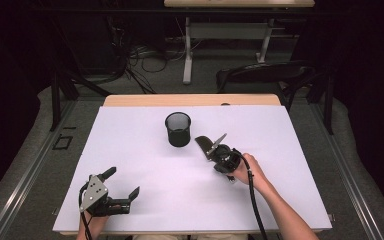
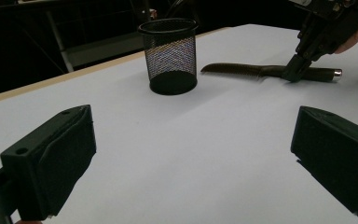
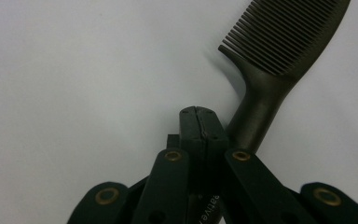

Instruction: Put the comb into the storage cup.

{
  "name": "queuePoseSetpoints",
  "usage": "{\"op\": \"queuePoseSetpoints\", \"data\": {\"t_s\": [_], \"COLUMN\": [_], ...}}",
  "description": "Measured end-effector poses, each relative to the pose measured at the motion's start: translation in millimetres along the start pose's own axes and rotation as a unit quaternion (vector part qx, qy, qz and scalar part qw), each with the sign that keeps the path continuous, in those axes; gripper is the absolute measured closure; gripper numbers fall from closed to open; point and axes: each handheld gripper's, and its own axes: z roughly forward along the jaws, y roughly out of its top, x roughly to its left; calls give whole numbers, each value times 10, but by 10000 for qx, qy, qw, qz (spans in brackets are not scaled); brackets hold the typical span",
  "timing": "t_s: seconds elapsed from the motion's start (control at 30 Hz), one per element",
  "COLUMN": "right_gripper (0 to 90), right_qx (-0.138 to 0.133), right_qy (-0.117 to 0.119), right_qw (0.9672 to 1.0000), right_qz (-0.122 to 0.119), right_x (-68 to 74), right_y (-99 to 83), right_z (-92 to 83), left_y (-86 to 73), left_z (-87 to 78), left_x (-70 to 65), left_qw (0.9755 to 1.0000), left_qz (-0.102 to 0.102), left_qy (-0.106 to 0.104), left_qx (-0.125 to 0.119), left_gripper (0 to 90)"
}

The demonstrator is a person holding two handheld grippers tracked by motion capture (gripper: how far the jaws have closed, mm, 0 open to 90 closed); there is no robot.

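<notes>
A dark comb (image 1: 204, 143) lies flat on the white table sheet (image 1: 140, 145), just right of a black mesh cup (image 1: 178, 129) that stands upright. My right gripper (image 1: 215, 151) is shut, its pads pressed together with nothing between them. Its tip rests against the comb's handle (image 3: 261, 116), with the teeth (image 3: 284, 42) beyond it. In the left gripper view the comb (image 2: 242, 70) lies behind the cup (image 2: 170, 56) with the right gripper (image 2: 294, 71) down on its handle. My left gripper (image 1: 124, 182) sits open near the front left of the sheet, jaws wide (image 2: 191, 154), holding nothing.
A wooden table edge (image 1: 190, 100) runs along the far side of the sheet. Beyond it stand a dark chair (image 1: 265, 75) and a desk frame with cables on the floor. White sheet stretches between the left gripper and the cup.
</notes>
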Motion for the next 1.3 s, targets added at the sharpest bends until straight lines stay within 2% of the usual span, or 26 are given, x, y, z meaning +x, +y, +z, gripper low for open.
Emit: {"op": "queuePoseSetpoints", "data": {"t_s": [0.37,0.57,0.77,0.9,1.0,1.13,1.3], "right_gripper": [900,900,900,800,665,486,283], "right_qx": [-28,2,-83,-286,-395,-490,-597], "right_qy": [-17,-36,81,264,376,437,432], "right_qw": [10000,10000,9999,9991,9982,9970,9958], "right_qz": [52,0,23,151,236,420,537], "right_x": [-41,-39,-33,-37,-46,-39,-28], "right_y": [-15,-6,-4,-16,-33,-57,-90], "right_z": [-12,-1,-40,-129,-186,-261,-345], "left_y": [-3,-6,-7,-10,-11,-10,-13], "left_z": [-2,3,-15,-38,-49,-34,-38], "left_x": [-1,0,4,4,8,1,5], "left_qw": [10000,10000,10000,10000,9999,10000,10000], "left_qz": [-9,-11,-12,-15,-42,-9,-11], "left_qy": [-8,-15,14,53,91,54,31], "left_qx": [5,18,20,26,11,30,24], "left_gripper": [2,2,2,1,2,1,2]}}
